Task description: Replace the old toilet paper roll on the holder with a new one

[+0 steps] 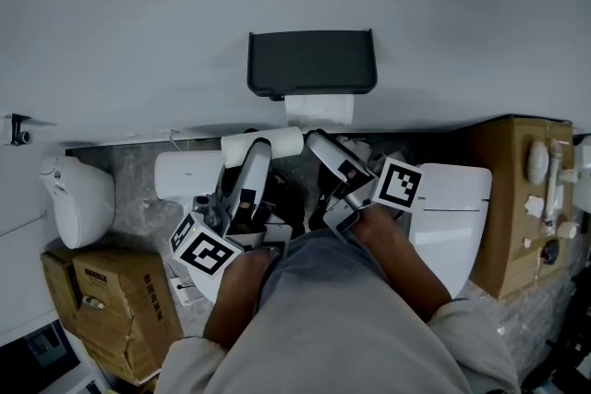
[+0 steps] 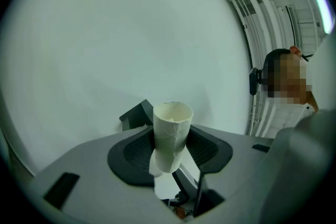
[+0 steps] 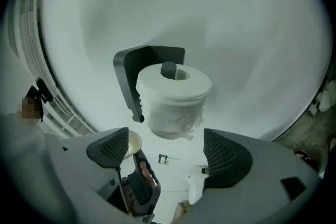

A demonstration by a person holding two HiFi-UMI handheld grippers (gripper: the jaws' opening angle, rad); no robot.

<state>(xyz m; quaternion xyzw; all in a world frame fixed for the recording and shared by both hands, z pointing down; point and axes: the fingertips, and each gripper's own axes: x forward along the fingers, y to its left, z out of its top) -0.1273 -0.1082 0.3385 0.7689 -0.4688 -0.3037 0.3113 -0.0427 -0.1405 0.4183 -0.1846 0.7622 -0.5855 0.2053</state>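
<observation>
Head view: two rolls, one holder

One full toilet paper roll is seen mounted in the single black holder on the wall. One thin, nearly used roll is pinched in the left gripper jaws. The right gripper jaws are spread and empty.

Head view: holder cover hides most of the mounted roll; only its bottom strip shows. Person's body cut off at bottom edge. Left gripper view: nearly spent roll, lower end out of sight behind the left gripper's jaws.
</observation>
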